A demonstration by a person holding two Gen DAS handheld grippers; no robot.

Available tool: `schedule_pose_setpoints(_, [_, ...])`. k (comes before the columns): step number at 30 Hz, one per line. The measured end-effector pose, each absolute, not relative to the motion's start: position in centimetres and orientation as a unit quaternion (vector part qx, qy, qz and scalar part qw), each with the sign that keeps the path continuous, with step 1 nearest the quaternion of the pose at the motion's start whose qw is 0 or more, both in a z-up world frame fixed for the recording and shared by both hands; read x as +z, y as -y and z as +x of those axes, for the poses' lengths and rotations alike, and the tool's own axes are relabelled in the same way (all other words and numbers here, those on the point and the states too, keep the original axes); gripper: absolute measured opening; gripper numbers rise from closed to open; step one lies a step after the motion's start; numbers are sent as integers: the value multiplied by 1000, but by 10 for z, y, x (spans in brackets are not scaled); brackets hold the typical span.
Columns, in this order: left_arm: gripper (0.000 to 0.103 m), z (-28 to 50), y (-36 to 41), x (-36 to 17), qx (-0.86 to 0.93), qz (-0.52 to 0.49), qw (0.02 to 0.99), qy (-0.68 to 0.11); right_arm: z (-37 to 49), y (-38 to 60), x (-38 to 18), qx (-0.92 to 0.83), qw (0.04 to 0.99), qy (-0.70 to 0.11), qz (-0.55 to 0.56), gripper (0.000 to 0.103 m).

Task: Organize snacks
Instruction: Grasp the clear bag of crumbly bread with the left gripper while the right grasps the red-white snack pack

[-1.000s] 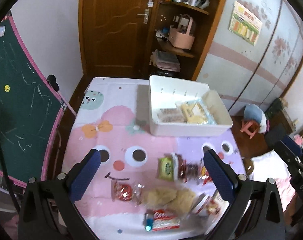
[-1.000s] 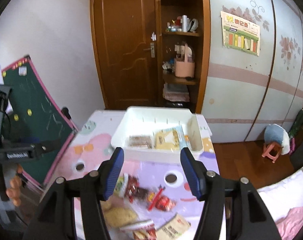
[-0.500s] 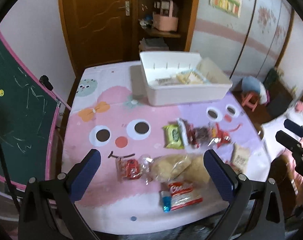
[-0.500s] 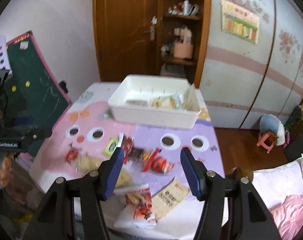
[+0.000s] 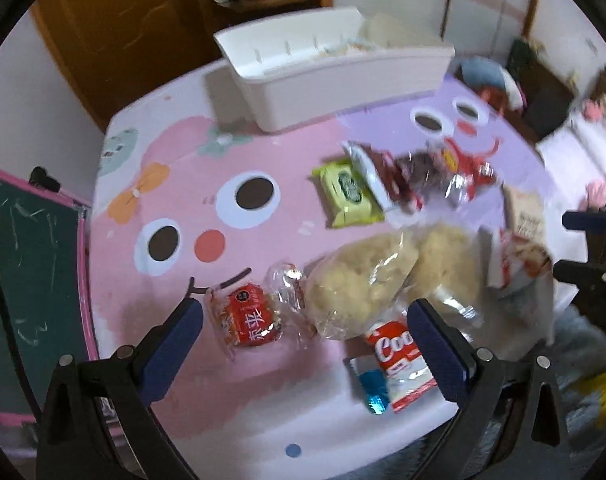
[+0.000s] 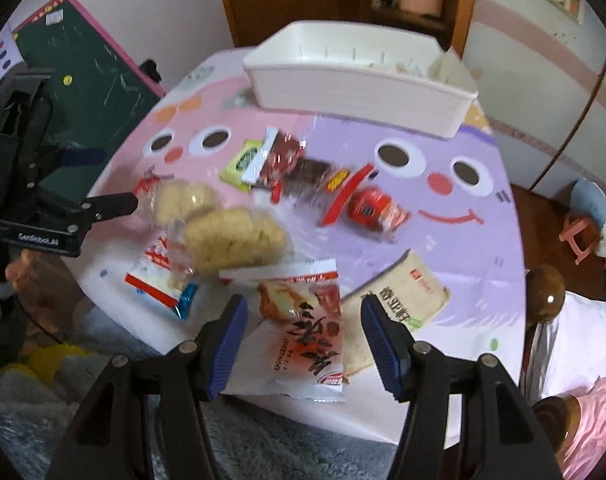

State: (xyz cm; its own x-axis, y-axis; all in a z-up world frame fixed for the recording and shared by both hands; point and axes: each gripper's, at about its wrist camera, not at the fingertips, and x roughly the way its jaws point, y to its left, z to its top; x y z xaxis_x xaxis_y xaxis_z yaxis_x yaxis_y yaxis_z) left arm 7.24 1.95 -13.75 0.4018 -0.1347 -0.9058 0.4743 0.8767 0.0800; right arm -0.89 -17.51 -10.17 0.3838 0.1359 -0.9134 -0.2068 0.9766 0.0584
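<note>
Both grippers have dropped way closer to the tabletop [image 5: 263, 400] since a second ago. Left wrist view: left gripper [image 5: 303, 328] spread wide, nothing in it, hovering over a red snack pack [image 5: 249, 316] and a clear bag of yellow puffs [image 5: 359, 280]; white bin [image 5: 343, 80] sits at the far edge. Right wrist view: right gripper [image 6: 303, 320] partly spread, empty, above a white and red snack bag [image 6: 303, 332] near the front edge.

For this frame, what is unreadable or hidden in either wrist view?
- White bin: contents hidden by its near wall, both views.
- Dark wrappers: motion blur, labels unreadable, left view.
- Red-and-white packet: partly covered by the left gripper's finger.
- Beige packet: lower part behind the right gripper's finger.
</note>
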Motion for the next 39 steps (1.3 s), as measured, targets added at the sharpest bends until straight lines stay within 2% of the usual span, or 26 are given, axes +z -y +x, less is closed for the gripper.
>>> schedule_pose_setpoints(10, [93, 93, 5, -176, -215, 232, 782, -537, -3, 162, -136, 133, 798, -584, -65, 60])
schedule_pose_setpoints(13, [84, 101, 11, -186, -220, 237, 772, -547, 1, 159, -142, 141, 791, -591, -70, 63])
schedule_pose_setpoints(18, [53, 111, 17, -199, -222, 232, 760, -565, 6, 154, -152, 152, 779, -603, -79, 68])
schedule_pose_setpoints(21, [47, 114, 18, -201, -223, 229, 763, -562, 9, 150, -158, 159, 771, -610, -86, 67])
schedule_pose_setpoints(24, [46, 116, 16, -198, -219, 217, 770, -558, 11, 146, -160, 165, 770, -609, -96, 61])
schedule_pose_setpoints(26, [45, 116, 13, -194, -218, 204, 776, -556, 13, 145, -158, 168, 774, -603, -94, 50])
schedule_pose_setpoints(29, [45, 116, 6, -181, -210, 181, 788, -549, 17, 143, -151, 166, 782, -593, -94, 46])
schedule_pose_setpoints(33, [45, 117, -7, -157, -202, 143, 804, -540, 21, 144, -128, 154, 808, -561, -96, 45])
schedule_pose_setpoints(39, [45, 111, -12, -90, -206, 86, 838, -498, 34, 159, -77, 118, 856, -498, -71, 46])
